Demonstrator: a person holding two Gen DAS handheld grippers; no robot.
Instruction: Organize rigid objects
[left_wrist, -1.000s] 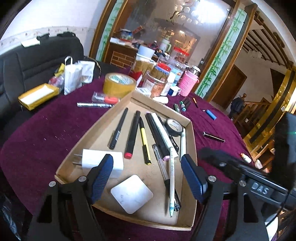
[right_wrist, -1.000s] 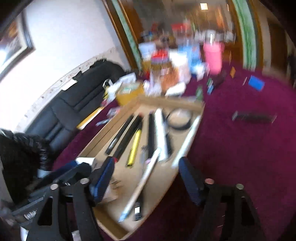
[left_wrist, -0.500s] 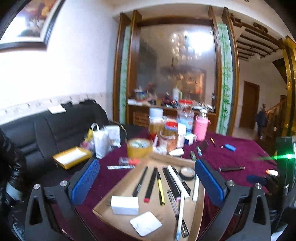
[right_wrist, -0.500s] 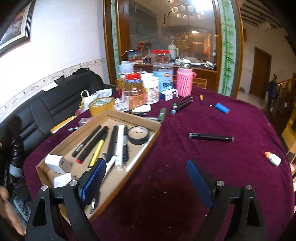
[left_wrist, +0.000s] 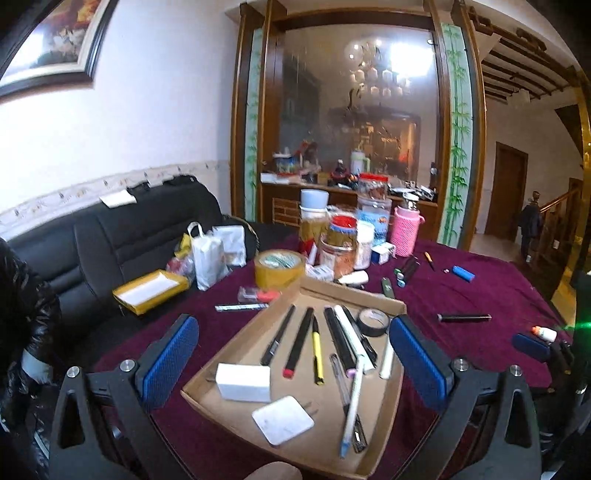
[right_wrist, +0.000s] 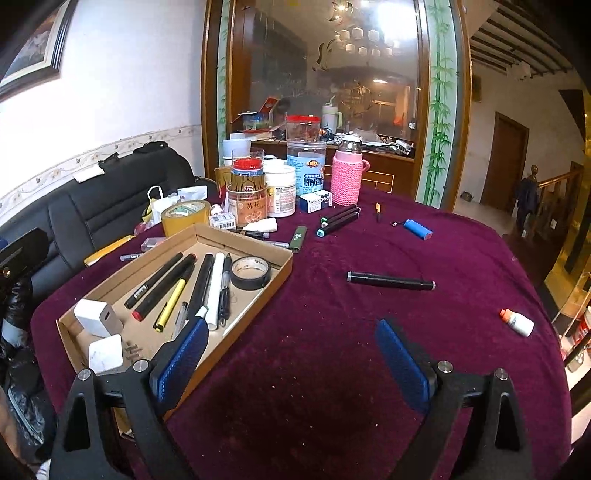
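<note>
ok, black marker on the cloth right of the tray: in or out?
Out. The black marker lies flat on the purple cloth, clear of the cardboard tray.

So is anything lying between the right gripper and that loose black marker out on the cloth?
Nothing visible. The right gripper hangs open over bare purple cloth, and the black marker lies alone beyond it. The cardboard tray sits off to the left, outside that path.

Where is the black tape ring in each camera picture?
Left wrist view: the black tape roll lies at the far right corner of the cardboard tray.
Right wrist view: the roll sits at the tray's far right end.
Shared landmark: the pink knitted bottle.
</note>
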